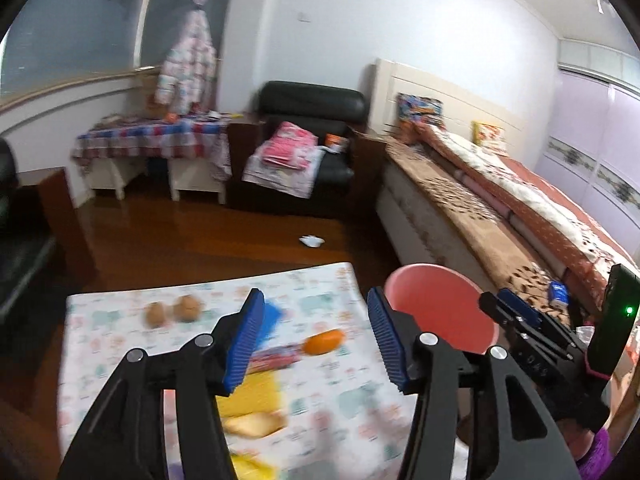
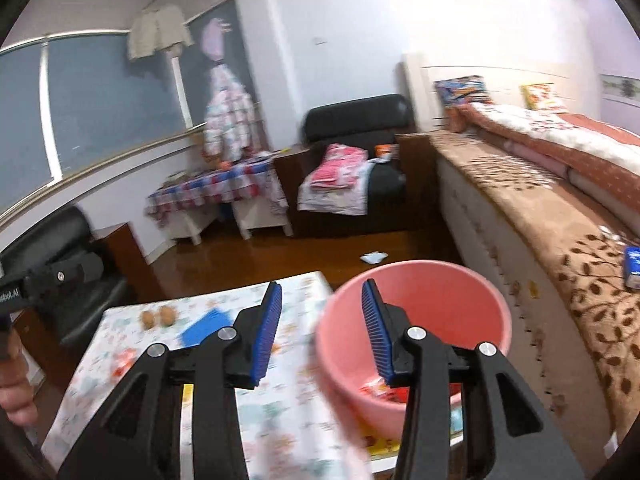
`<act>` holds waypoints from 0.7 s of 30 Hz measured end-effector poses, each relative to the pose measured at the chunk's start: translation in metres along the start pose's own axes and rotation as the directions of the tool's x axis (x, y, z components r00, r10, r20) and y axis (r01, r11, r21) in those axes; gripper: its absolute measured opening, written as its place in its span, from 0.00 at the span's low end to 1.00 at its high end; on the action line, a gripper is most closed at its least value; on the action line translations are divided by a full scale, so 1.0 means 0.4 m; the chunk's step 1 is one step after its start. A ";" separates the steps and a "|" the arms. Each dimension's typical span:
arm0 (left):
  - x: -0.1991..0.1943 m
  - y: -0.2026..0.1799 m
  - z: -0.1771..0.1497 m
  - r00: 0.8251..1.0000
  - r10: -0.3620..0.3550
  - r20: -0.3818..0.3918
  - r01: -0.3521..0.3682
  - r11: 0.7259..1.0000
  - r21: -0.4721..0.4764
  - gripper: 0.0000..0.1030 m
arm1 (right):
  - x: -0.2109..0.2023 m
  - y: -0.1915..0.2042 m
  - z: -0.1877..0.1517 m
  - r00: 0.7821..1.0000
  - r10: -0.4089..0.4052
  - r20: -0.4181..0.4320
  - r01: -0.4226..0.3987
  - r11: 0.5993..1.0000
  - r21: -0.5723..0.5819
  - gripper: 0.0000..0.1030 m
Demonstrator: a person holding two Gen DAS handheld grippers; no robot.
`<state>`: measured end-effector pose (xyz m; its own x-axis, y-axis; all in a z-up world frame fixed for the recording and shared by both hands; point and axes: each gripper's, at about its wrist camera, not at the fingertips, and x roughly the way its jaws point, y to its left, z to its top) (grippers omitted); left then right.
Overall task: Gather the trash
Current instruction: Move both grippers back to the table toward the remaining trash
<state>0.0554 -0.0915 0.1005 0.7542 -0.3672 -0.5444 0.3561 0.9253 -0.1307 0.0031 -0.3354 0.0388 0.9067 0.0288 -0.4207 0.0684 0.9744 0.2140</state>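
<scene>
A bedroom seen from two handheld claws, both raised above a low table (image 1: 120, 308) covered in a pale patterned cloth.

The left gripper (image 1: 316, 340) is spread wide, its blue ribbed fingers (image 1: 244, 344) holding nothing. Below it on the table lie scattered bits of trash, blurred: a yellow wrapper (image 1: 250, 398), a red and pink wrapper (image 1: 276, 356), a blue wrapper (image 1: 272, 320), an orange piece (image 1: 324, 342), and two brown round lumps (image 1: 174, 311) near the far edge.

The right gripper (image 2: 320, 332) is also spread wide and empty. It hangs over the gap between the table and a pink bucket (image 2: 460, 292), which stands just beside the table's right edge. The right finger sits above the bucket's open mouth. Inside the bucket, at the bottom, lies some red trash (image 2: 380, 392); its exact shape is hard to tell.

In the left view the bucket appears to the right of the table, with the right gripper's black body beside it.

On the dark wooden floor (image 2: 280, 252) beyond the table lies a small white crumpled paper (image 2: 374, 257). A bed (image 2: 560, 208) with a brown leaf-patterned cover runs along the right; a small blue pack (image 2: 633, 266) rests on it. A black armchair (image 2: 360, 120) stands against the far wall.
</scene>
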 end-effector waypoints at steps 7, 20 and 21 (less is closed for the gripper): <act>-0.149 0.141 -0.069 0.991 0.133 0.014 -0.132 0.991 -0.026 0.54 | -0.032 0.093 -0.013 0.994 0.109 -0.011 -0.109 0.994 -0.012 0.59; -0.133 0.324 -0.231 0.974 0.190 -0.124 -0.210 0.961 -0.179 0.55 | 0.013 0.180 -0.091 0.984 0.116 -0.133 -0.123 0.991 -0.050 0.61; -0.113 0.330 -0.236 0.973 0.183 -0.141 -0.208 0.959 -0.191 0.55 | 0.019 0.181 -0.093 0.984 0.113 -0.137 -0.122 0.991 -0.052 0.61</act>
<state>0.0162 0.0563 0.0297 0.7210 -0.1747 -0.6706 0.0795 0.9822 -0.1704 -0.0006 -0.2565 0.0183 0.8429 0.1695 -0.5107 -0.0641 0.9740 0.2174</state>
